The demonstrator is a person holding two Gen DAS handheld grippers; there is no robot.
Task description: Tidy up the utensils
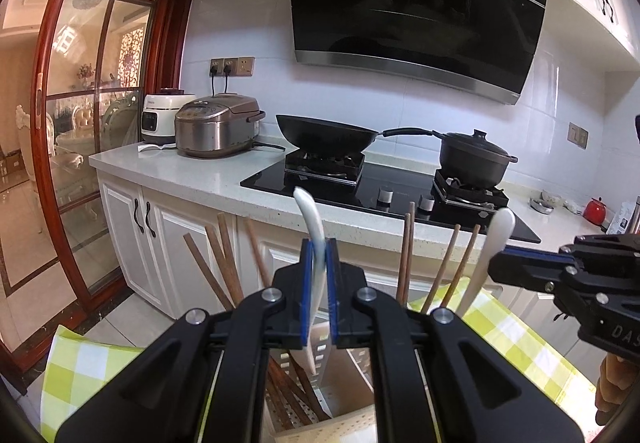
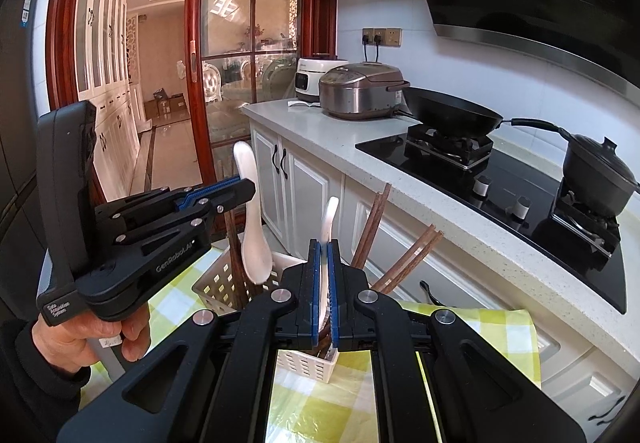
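Blue-padded fingers [image 1: 307,275] of both grippers are clamped on white spoons; wooden chopsticks [image 1: 224,259] crowd the perforated white caddy [image 2: 224,283] at lower centre, on checked cloth [image 2: 320,395].

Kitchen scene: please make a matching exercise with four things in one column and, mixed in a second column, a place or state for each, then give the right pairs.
Things:
1. wok
2. lidded pot
3. rice cooker
4. white spoon

Places or states:
A. on the right burner
B. gripped in the left claw
C. on the counter, left of the stove
D. on the left burner

Pairs: 1-D, 2-A, 3-C, 4-B
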